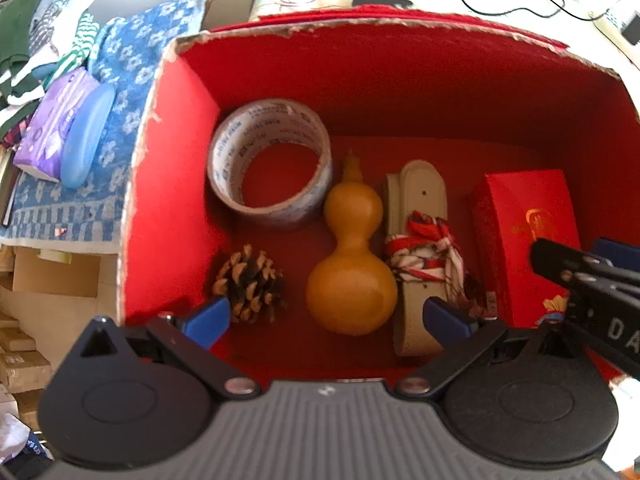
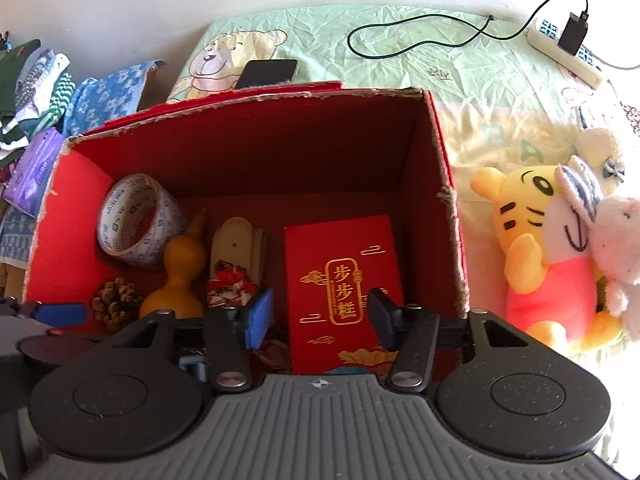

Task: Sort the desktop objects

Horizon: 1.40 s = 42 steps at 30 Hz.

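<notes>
**Five things in one red box**

Bedding in pale green with a bear print carries a red box (image 1: 172, 128), and both claws hang over its open top.

Left wrist view: the box floor holds one tape roll (image 1: 270, 168) in the far left corner, one pine cone (image 1: 250, 284) near the left wall at the near side, one gourd (image 1: 352, 260) in the middle, one pale flat piece (image 1: 420, 216) wrapped in red-and-white cord just right of the gourd, and one red packet (image 1: 528, 240) by the right wall. The left gripper (image 1: 326, 318) is released, its two blue pads wide apart above the near edge, with the gourd's base showing between them; nothing is gripped. Beyond the box's left wall lie one blue patterned towel (image 1: 120, 120), one purple pack (image 1: 52, 128) and one blue case (image 1: 86, 136).

Right wrist view: the right gripper (image 2: 320, 316) is spread over the packet's near end; whether the pads touch it I cannot tell. One phone (image 2: 268, 73) lies beyond the far wall, one black cable (image 2: 420, 36) runs to one power strip (image 2: 568, 52) at the far right, and plush toys (image 2: 552, 240) sit beside the right wall.
</notes>
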Each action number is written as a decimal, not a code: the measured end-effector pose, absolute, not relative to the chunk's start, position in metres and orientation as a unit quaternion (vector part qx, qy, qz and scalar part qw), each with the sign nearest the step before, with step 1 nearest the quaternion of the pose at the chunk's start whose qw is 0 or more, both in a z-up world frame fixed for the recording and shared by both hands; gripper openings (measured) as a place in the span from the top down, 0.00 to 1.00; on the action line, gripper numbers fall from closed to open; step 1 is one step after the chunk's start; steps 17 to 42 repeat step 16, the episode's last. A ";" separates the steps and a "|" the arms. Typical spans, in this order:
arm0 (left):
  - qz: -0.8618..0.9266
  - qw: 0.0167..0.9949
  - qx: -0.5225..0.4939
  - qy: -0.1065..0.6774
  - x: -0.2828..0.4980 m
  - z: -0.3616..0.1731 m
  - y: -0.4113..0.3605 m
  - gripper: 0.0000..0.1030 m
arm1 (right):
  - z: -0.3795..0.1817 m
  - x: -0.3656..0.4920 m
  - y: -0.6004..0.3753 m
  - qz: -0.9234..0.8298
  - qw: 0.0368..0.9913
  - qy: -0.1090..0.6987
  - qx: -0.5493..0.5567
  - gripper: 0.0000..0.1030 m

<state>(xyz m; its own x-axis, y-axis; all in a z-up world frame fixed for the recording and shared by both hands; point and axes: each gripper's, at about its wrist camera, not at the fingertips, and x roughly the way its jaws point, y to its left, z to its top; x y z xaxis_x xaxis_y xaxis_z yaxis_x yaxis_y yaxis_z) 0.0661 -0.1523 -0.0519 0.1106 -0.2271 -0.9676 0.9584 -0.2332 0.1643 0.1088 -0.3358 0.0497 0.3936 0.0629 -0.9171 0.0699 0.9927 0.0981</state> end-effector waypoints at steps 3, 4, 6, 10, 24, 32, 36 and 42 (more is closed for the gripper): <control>-0.579 0.516 0.539 0.329 0.061 -0.053 -0.149 0.00 | 0.049 0.108 -0.332 -0.002 0.833 0.550 0.055 0.43; -0.580 0.517 0.538 0.327 0.060 -0.052 -0.149 0.00 | 0.049 0.108 -0.332 -0.003 0.834 0.550 0.054 0.43; -0.585 0.518 0.535 0.322 0.060 -0.050 -0.148 0.00 | 0.049 0.109 -0.332 -0.004 0.834 0.549 0.057 0.44; -0.581 0.535 0.528 0.311 0.062 -0.048 -0.150 0.01 | 0.049 0.108 -0.334 -0.009 0.835 0.546 0.061 0.46; -0.574 0.545 0.524 0.313 0.066 -0.049 -0.152 0.03 | 0.049 0.107 -0.334 -0.011 0.838 0.542 0.063 0.47; -0.574 0.545 0.524 0.313 0.066 -0.049 -0.152 0.03 | 0.049 0.107 -0.334 -0.011 0.838 0.542 0.063 0.47; -0.574 0.545 0.524 0.313 0.066 -0.049 -0.152 0.03 | 0.049 0.107 -0.334 -0.011 0.838 0.542 0.063 0.47; -0.574 0.545 0.524 0.313 0.066 -0.049 -0.152 0.03 | 0.049 0.107 -0.334 -0.011 0.838 0.542 0.063 0.47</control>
